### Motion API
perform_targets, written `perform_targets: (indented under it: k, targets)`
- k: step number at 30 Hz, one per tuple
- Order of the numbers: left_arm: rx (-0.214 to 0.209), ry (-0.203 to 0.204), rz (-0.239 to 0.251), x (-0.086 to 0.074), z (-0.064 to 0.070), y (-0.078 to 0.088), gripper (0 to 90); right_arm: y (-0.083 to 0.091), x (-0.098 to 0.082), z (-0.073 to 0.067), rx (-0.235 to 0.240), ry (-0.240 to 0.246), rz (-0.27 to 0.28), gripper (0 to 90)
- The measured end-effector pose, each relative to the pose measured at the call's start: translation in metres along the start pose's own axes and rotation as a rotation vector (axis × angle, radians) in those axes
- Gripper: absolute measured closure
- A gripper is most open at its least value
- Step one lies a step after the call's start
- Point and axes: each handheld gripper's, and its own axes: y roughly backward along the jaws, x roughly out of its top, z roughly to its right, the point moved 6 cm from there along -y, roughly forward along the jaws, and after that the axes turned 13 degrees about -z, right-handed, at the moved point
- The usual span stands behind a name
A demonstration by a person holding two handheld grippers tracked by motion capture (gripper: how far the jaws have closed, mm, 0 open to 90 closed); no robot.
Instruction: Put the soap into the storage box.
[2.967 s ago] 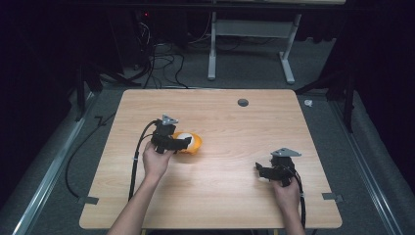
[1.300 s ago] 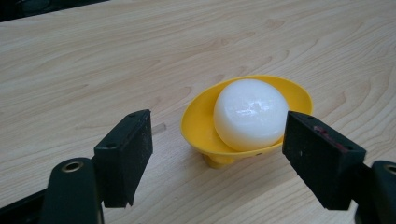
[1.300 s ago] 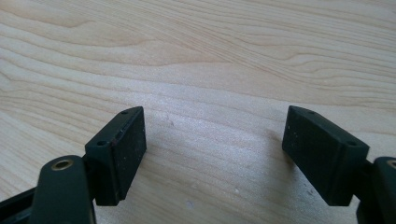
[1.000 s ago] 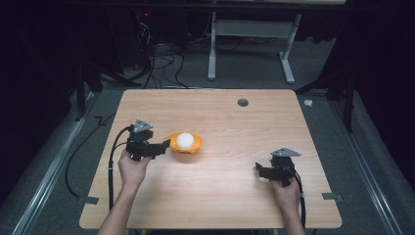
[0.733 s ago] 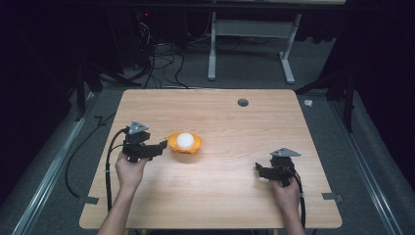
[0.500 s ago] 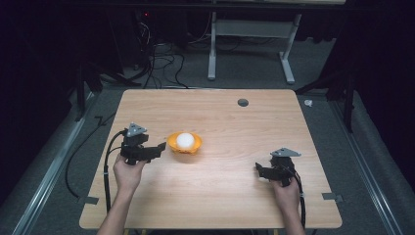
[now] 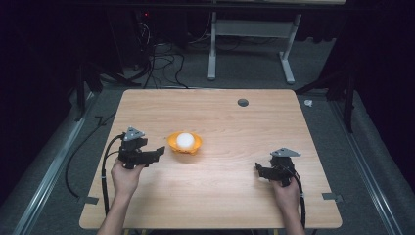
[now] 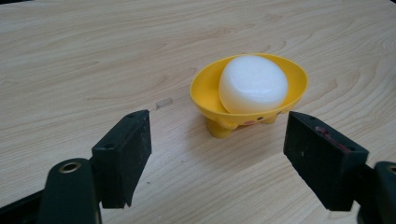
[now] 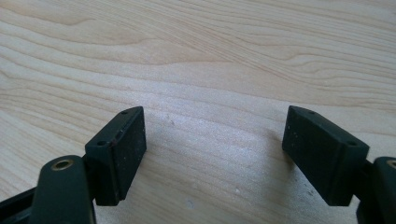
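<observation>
A yellow bowl (image 7: 171, 142) on small feet stands left of the table's middle, with a white foam ball (image 7: 185, 140) in it. My left gripper (image 7: 159, 151) is just left of the bowl and points at it, a short gap away. In the left gripper view the bowl (image 8: 204, 95) and ball (image 8: 253, 84) lie ahead of my left gripper (image 8: 217, 154). Its jaws have just been opening and stand apart with nothing between them. My right gripper (image 7: 258, 171) rests near the front right, open over bare wood (image 9: 212, 149).
A dark round grommet (image 7: 242, 102) sits in the table near its far edge. A tiny clear scrap (image 8: 164, 103) lies on the wood left of the bowl. Cables and a white desk frame (image 7: 249, 34) stand on the floor beyond the table.
My left gripper, which was at the bowl three seconds ago, has drawn back to the left and slightly toward the front edge. The bowl, ball and right gripper have not moved.
</observation>
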Motion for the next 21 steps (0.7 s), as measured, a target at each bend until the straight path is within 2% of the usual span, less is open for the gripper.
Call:
perform_targets:
  k: [12, 21]
  targets:
    - [-0.016, -0.002, -0.017, -0.011, 0.004, 0.000, 23.5, 0.000, 0.000, 0.000, 0.000, 0.000, 0.000, 22.6]
    - [-0.001, -0.012, -0.032, -0.020, 0.005, -0.003, 23.5, 0.000, 0.000, 0.000, 0.000, 0.003, 0.000, 22.5]
